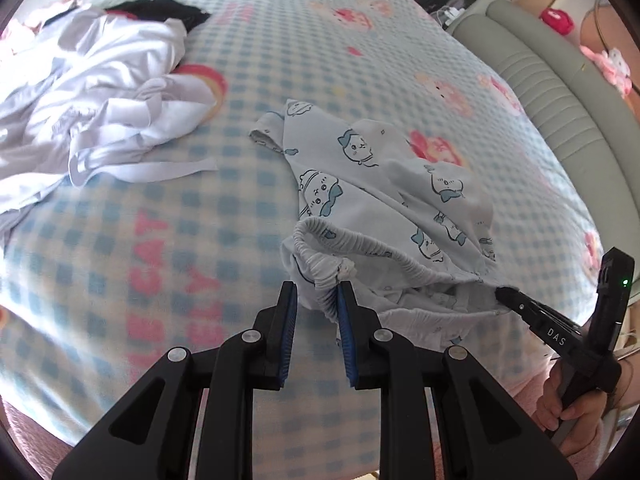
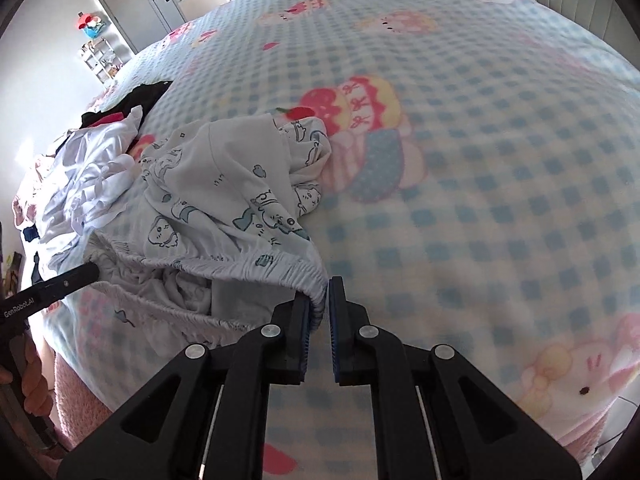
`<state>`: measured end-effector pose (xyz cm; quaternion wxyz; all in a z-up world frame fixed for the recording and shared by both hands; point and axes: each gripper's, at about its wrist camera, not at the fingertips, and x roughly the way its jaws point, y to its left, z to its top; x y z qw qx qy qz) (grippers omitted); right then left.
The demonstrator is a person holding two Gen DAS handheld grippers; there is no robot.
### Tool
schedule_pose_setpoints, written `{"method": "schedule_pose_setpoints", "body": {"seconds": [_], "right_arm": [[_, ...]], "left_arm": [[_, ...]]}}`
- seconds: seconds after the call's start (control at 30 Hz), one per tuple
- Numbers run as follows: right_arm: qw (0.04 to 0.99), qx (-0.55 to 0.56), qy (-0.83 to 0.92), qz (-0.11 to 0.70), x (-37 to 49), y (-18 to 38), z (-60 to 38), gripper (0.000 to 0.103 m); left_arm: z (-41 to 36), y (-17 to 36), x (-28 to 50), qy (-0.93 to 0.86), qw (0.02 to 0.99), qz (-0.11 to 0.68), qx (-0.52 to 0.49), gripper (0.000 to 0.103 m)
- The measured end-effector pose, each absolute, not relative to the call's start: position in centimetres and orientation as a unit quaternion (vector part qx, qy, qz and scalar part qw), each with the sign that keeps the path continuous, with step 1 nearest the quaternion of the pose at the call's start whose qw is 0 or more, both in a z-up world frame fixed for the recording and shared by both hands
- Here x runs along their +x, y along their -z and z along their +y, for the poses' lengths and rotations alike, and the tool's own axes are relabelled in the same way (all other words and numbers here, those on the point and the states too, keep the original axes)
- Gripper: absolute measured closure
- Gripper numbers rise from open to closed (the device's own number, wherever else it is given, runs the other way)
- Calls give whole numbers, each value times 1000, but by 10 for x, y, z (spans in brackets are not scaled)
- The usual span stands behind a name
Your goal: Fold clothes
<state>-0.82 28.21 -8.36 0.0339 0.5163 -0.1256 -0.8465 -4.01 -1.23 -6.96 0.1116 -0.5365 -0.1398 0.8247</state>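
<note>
Pale blue pyjama shorts [image 1: 380, 184] with a cartoon print lie crumpled on the checked blanket [image 1: 280, 60]. Their elastic waistband [image 1: 400, 258] is stretched between both grippers, and the opening gapes. My left gripper [image 1: 316, 292] is shut on the waistband's left end, with bunched cloth filling the gap between its blue pads. In the right wrist view my right gripper [image 2: 319, 300] pinches the waistband's [image 2: 248, 266] other end, and the shorts [image 2: 224, 184] trail away behind it. Each gripper shows in the other's view: the right gripper [image 1: 504, 293] and the left gripper [image 2: 92, 270].
A heap of white clothes [image 1: 100, 92] [image 2: 88, 168] lies left of the shorts, with a black garment [image 1: 172, 10] [image 2: 144, 96] behind it. A padded grey headboard [image 1: 540, 80] borders the bed. A person's hands [image 1: 560, 408] [image 2: 32, 384] hold the gripper handles. A grey door [image 2: 132, 0] stands behind.
</note>
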Motion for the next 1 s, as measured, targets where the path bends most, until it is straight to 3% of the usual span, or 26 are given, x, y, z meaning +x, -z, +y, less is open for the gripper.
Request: {"method": "schedule_pose_setpoints", "body": {"seconds": [0.2, 0.23, 0.3, 0.37, 0.5, 0.6, 0.67, 0.73, 0.77, 0.83, 1.0], "right_arm": [[49, 496, 863, -84, -5, 68, 262, 93], [53, 487, 868, -77, -4, 63, 258, 91], [57, 460, 883, -70, 0, 55, 253, 87], [62, 438, 894, -69, 3, 49, 249, 85], [72, 484, 871, -45, -13, 71, 238, 70], [73, 527, 846, -18, -23, 95, 229, 64], [76, 548, 833, -15, -25, 109, 226, 66], [80, 545, 834, -20, -21, 111, 225, 82], [82, 540, 837, -21, -19, 108, 225, 84], [82, 530, 844, -18, -15, 101, 225, 91], [70, 485, 871, -26, -6, 66, 235, 94]], "left_arm": [[-2, 77, -38, -819, 134, -141, -540, 79], [1, 78, -38, -816, 142, -145, -541, 74], [6, 80, -39, -817, 144, -150, -537, 40], [10, 85, -42, -814, 147, -161, -538, 37], [23, 99, -47, -812, 117, -132, -556, 37], [31, 107, -47, -808, 114, -122, -564, 42], [35, 106, -46, -810, 112, -113, -565, 63], [38, 103, -46, -814, 110, -103, -561, 72], [38, 100, -45, -818, 108, -100, -556, 78], [35, 88, -43, -829, 105, -97, -541, 82], [23, 44, -36, -861, 105, -92, -489, 85]]}}
